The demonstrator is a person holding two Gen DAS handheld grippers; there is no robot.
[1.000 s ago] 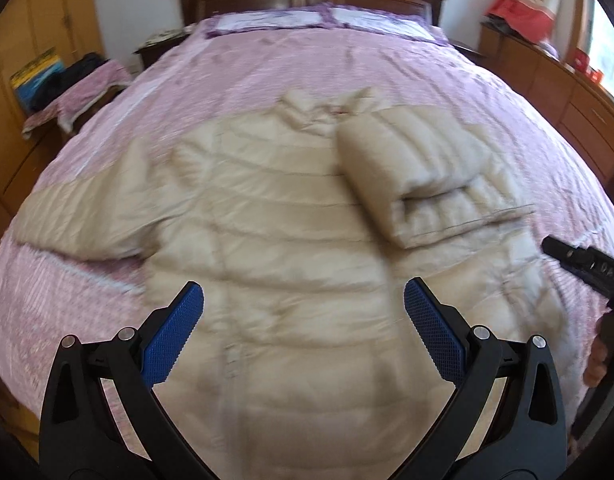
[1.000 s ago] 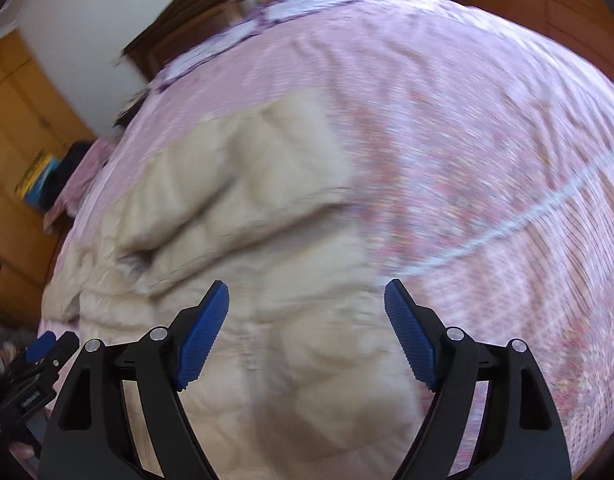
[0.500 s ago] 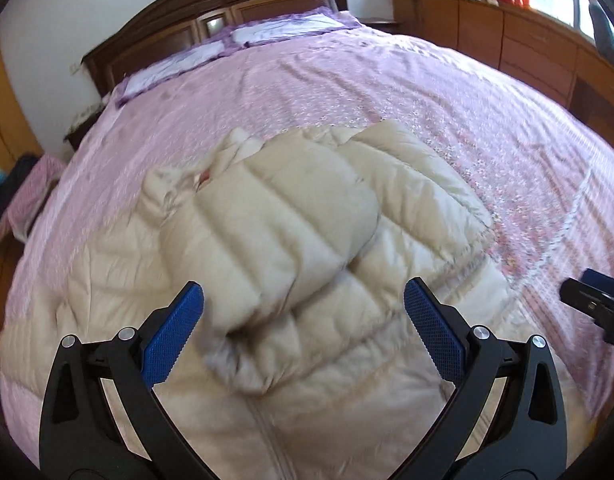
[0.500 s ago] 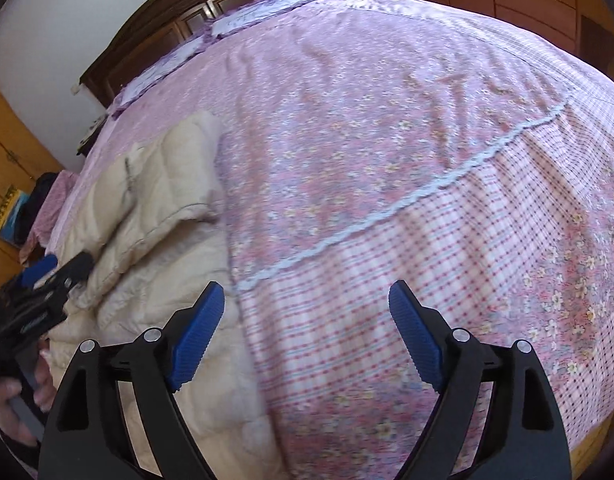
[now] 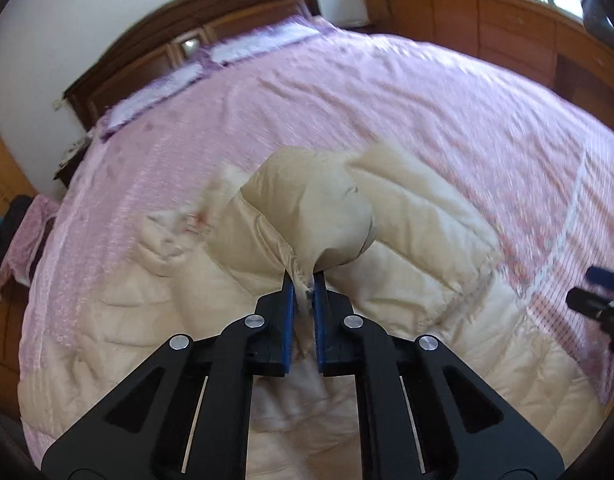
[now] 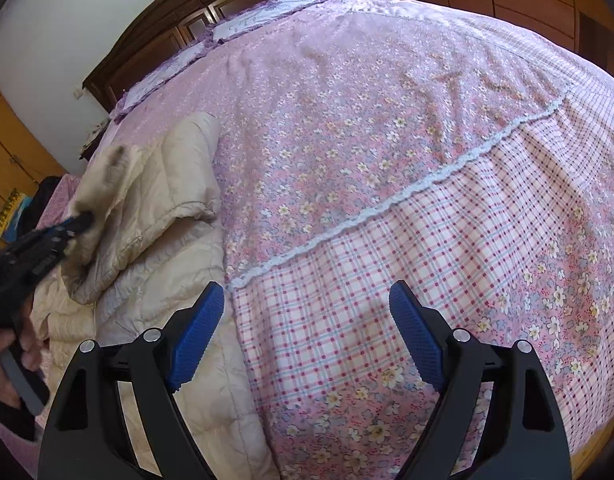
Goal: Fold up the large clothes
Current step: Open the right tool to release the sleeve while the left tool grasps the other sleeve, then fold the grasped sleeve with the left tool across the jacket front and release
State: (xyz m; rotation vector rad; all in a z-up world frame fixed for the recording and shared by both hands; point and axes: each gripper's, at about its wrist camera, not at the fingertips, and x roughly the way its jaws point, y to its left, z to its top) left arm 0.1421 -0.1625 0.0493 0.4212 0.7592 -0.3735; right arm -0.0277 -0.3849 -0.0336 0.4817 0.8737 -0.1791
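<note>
Pink bedspread (image 6: 387,128) is carrying our beige jacket (image 5: 155,320); our left gripper (image 5: 303,284) is pinching its sleeve (image 5: 307,216), our right gripper (image 6: 307,316) is gaping wide, holding nothing.

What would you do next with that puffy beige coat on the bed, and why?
Probably carry the pinched sleeve across the coat's body and lay it flat. The left gripper is shut on a bunched sleeve of the beige coat, lifted above it, while the right gripper hangs open over the bedspread, holding nothing.
</note>
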